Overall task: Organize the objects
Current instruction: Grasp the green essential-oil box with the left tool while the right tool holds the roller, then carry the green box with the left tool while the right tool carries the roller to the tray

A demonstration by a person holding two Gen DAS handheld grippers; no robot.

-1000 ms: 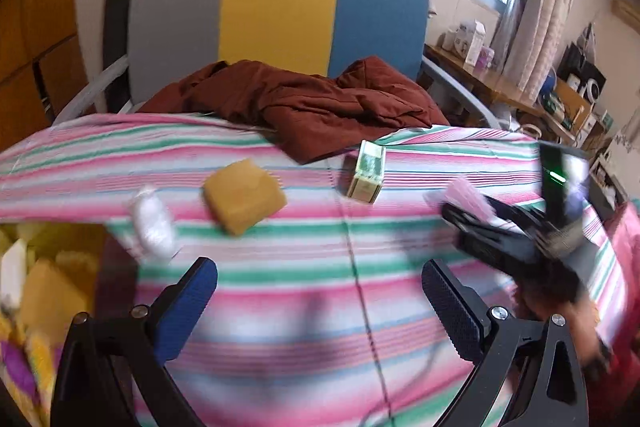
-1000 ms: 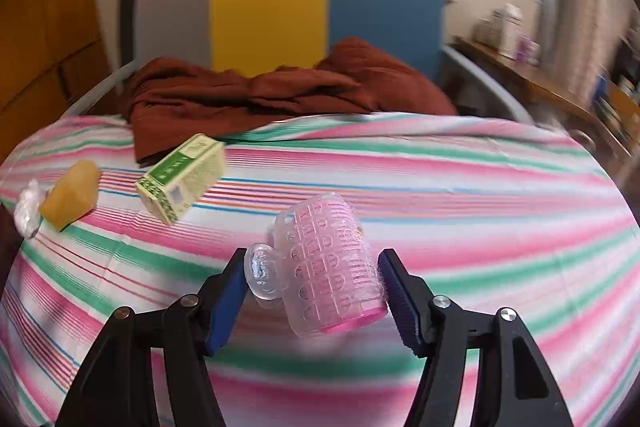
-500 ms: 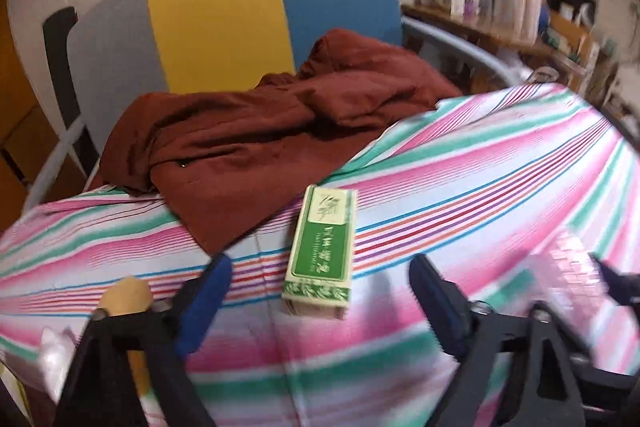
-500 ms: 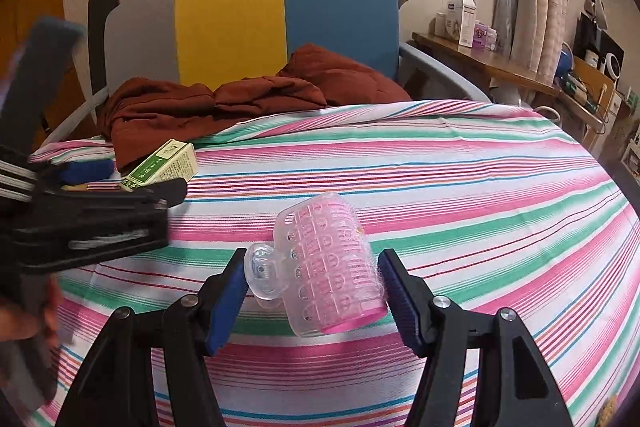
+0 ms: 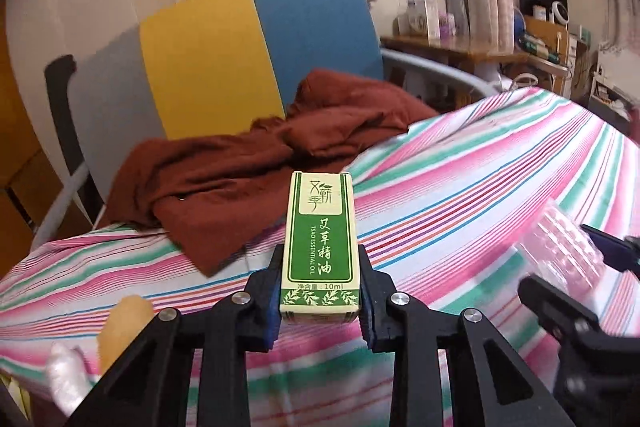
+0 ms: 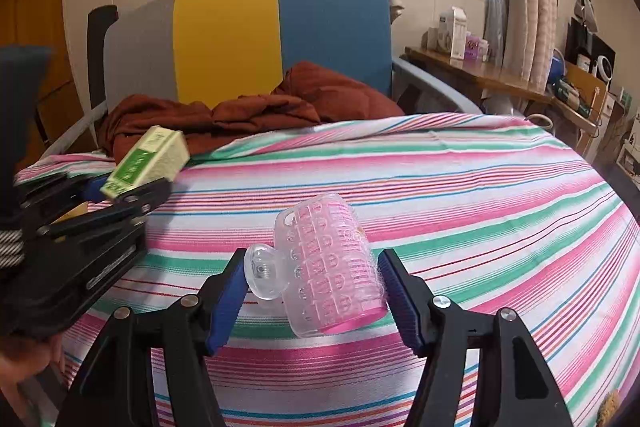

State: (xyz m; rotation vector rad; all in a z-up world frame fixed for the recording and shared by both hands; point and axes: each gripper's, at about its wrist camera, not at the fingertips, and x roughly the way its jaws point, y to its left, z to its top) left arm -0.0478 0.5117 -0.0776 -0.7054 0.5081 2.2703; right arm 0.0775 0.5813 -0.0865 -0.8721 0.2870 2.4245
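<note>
In the left wrist view, the left gripper [image 5: 320,291] is clamped on the near end of the green box [image 5: 320,243], which points straight ahead of it over the striped cloth [image 5: 480,187], with the brown garment [image 5: 240,179] beyond. In the right wrist view, the right gripper [image 6: 312,291] holds the pink roller [image 6: 332,267] with its clear clip between its pads, and the boxed left gripper sits off to its left.
</note>
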